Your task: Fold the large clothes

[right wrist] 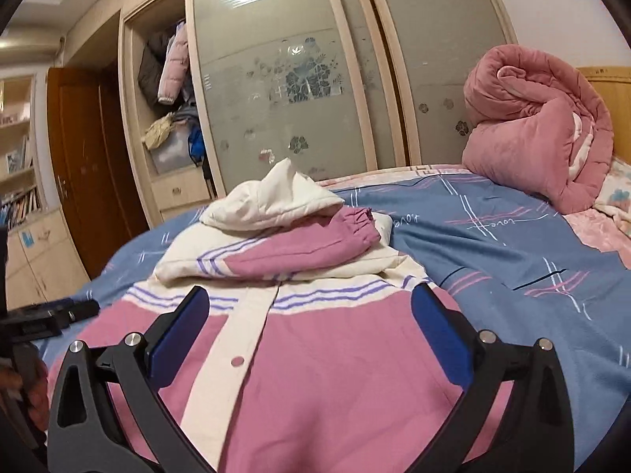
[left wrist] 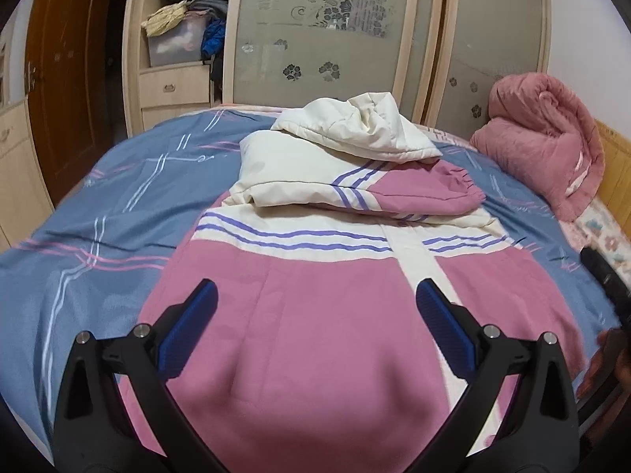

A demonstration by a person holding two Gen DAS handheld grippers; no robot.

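Your left gripper point(left wrist: 315, 307) and right gripper point(right wrist: 309, 315) both gape wide, holding nothing, over the jacket point(left wrist: 315, 315) mid-bed point(left wrist: 79, 276), sleeve point(left wrist: 414, 193) folded across. Pinch only the top layer, and that padded sleeve may slide off.

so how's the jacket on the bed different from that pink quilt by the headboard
The jacket lies spread flat with a sleeve folded across its chest; the quilt is rolled into a tall bundle. The jacket is pink and cream with purple stripes; the quilt is plain pink. The jacket sits mid-bed, the quilt at the far end. Both rest on the blue bedspread.
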